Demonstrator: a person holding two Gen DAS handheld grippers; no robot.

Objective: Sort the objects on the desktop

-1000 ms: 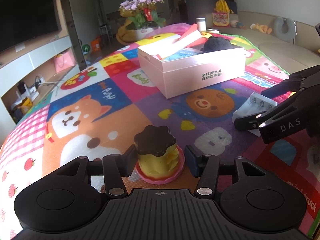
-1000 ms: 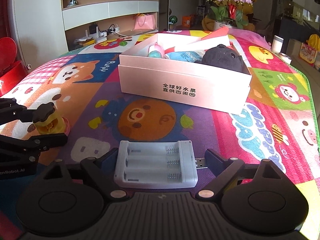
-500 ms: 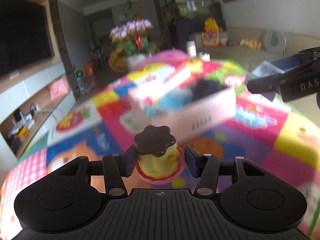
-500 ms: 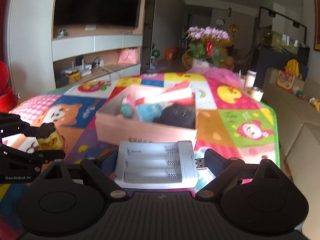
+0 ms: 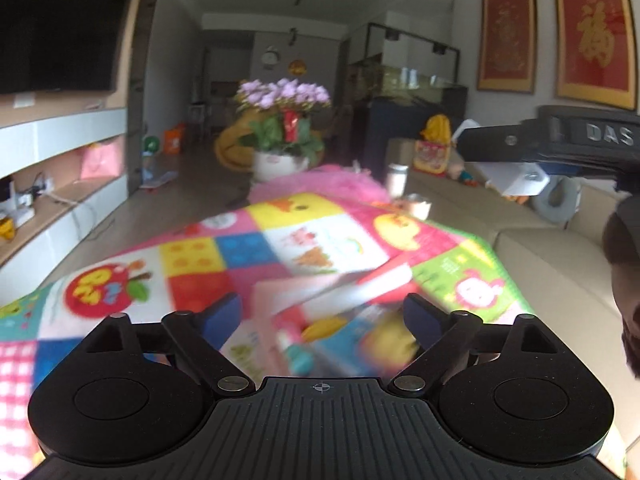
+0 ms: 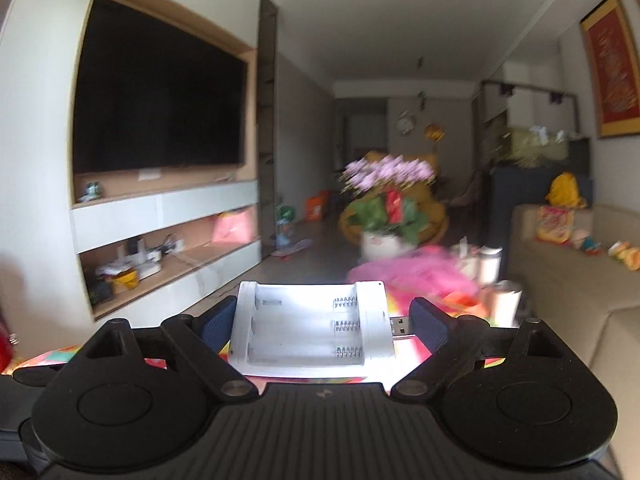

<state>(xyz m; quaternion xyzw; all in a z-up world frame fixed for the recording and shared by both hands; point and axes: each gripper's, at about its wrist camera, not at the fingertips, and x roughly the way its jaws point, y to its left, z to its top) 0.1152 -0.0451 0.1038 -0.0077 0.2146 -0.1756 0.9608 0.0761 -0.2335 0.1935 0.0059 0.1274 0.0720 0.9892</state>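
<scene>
My left gripper is open and empty, raised over the pink box, whose blurred contents show between the fingers. A yellow blur there may be the pudding toy; I cannot tell. My right gripper is shut on the white battery charger and holds it high above the table. In the left wrist view the right gripper shows at the upper right with the charger under it.
The colourful play mat covers the table. A pot of purple flowers stands beyond its far end. Two cups stand at the far right corner. A beige sofa runs along the right.
My left gripper has opened and the pudding toy is gone from its fingers. Both grippers have risen and moved forward over the box. The right still holds the charger.
</scene>
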